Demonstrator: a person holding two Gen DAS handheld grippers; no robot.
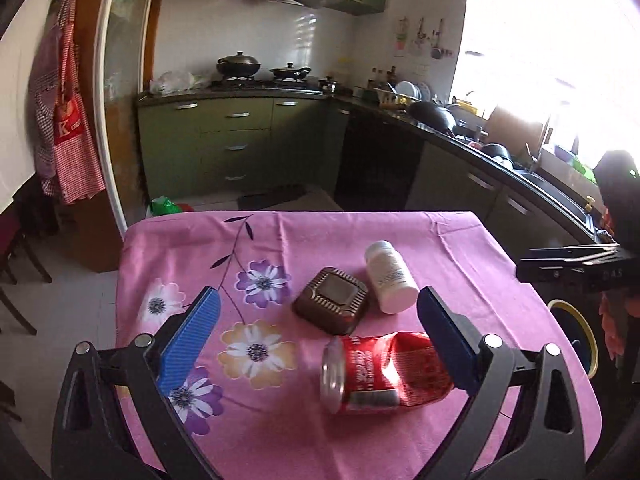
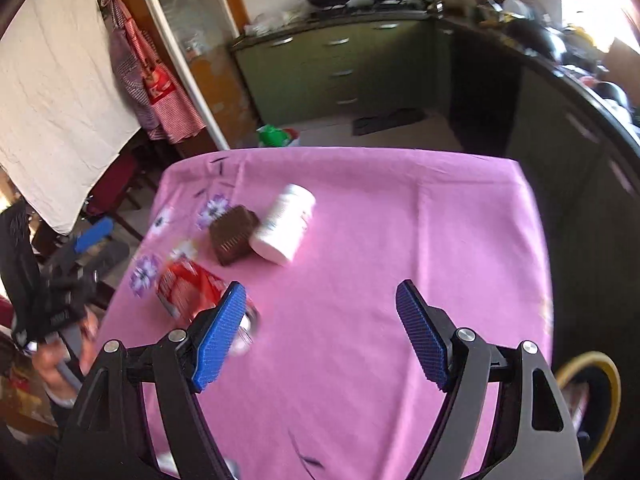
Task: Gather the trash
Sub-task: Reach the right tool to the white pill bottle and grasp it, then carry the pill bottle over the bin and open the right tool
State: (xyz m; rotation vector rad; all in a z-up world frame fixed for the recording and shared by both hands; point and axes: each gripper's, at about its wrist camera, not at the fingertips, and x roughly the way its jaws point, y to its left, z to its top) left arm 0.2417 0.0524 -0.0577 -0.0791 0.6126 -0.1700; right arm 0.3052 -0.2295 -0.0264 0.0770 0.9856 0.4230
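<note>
1. Left wrist view: the left gripper (image 1: pixel 318 332) hangs over the pink flowered tablecloth (image 1: pixel 360 232) with its blue pads spread wide and nothing pinched. The trash lies in a loose cluster below it: a crushed red cola can (image 1: pixel 380 374) on its side nearest the camera, a brown ribbed square box (image 1: pixel 331 305) just beyond, and a white plastic bottle (image 1: pixel 390 278) lying beside the box. The can sits lower in frame than the pads, near the right pad but not visibly touched by it.

2. To take the can well, the left gripper should probably centre over its dented middle and close across the narrow width, not along its length, because the crumpled metal may slip.

3. Right wrist view: the right gripper (image 2: pixel 320 334) is also spread and empty over bare cloth. The can (image 2: pixel 188 286) lies left of its left pad, partly hidden; box (image 2: pixel 234 234) and bottle (image 2: pixel 286 222) lie farther off. The picture is blurred.

4. A yellow-rimmed bin (image 2: pixel 592 400) shows at the table's right edge, seemingly the drop point.
</note>
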